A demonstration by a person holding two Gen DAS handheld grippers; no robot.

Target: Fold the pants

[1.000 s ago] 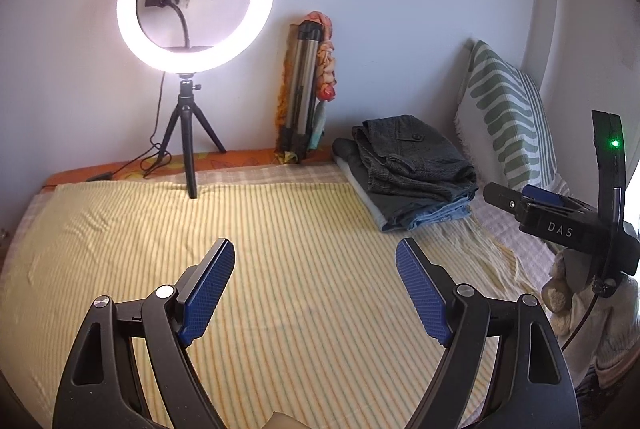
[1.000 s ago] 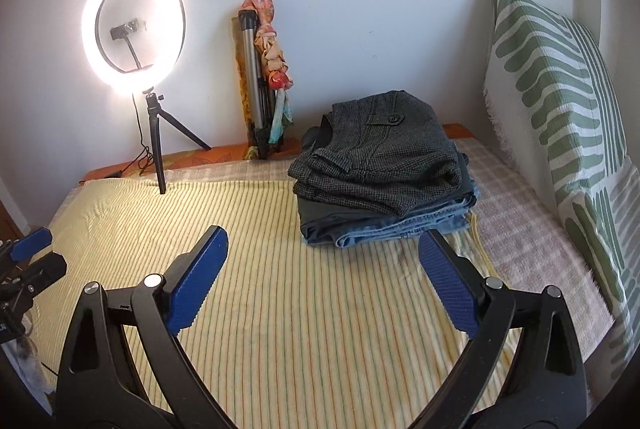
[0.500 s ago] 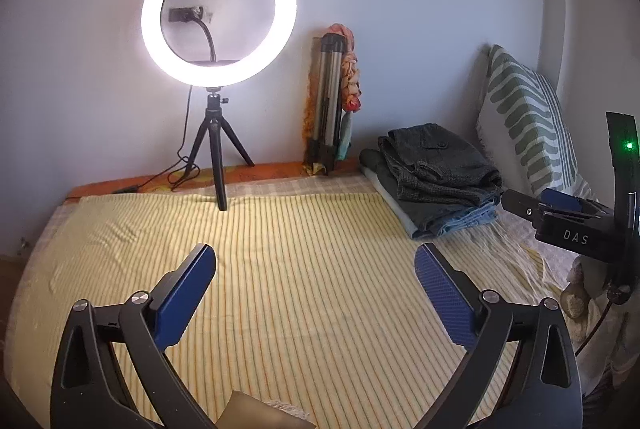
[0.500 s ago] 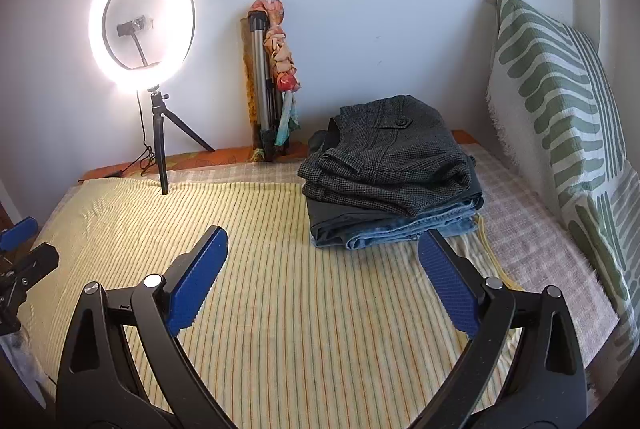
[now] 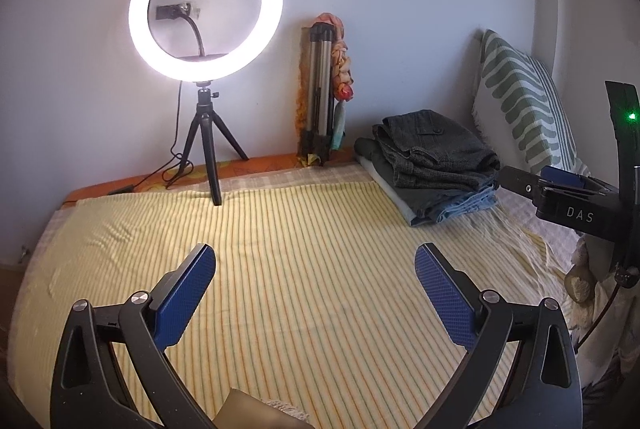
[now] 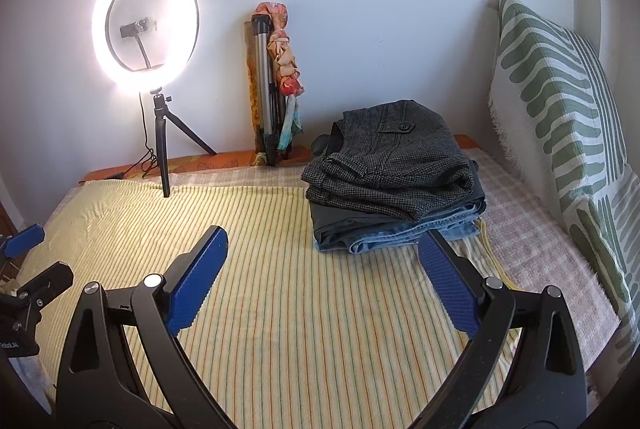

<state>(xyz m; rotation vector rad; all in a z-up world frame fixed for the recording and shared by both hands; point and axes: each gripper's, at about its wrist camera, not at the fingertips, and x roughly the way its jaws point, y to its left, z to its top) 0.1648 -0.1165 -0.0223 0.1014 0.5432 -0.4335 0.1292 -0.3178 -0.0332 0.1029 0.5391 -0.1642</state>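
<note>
- The pants (image 6: 394,165) sit folded on top of a stack at the far right of the striped bedspread (image 6: 280,309), beside the green-patterned pillow (image 6: 560,117)
- I judge the grey tweed soft, fairly heavy, not slippery; I'd pinch a folded edge or the waistband
- My left gripper (image 5: 315,293) has just been opening and stands wide, nothing between its jaws; my right gripper (image 6: 322,279) gapes empty too
- How many garments lie below, I can't tell; something tan at the left view's bottom edge is cut off
</note>
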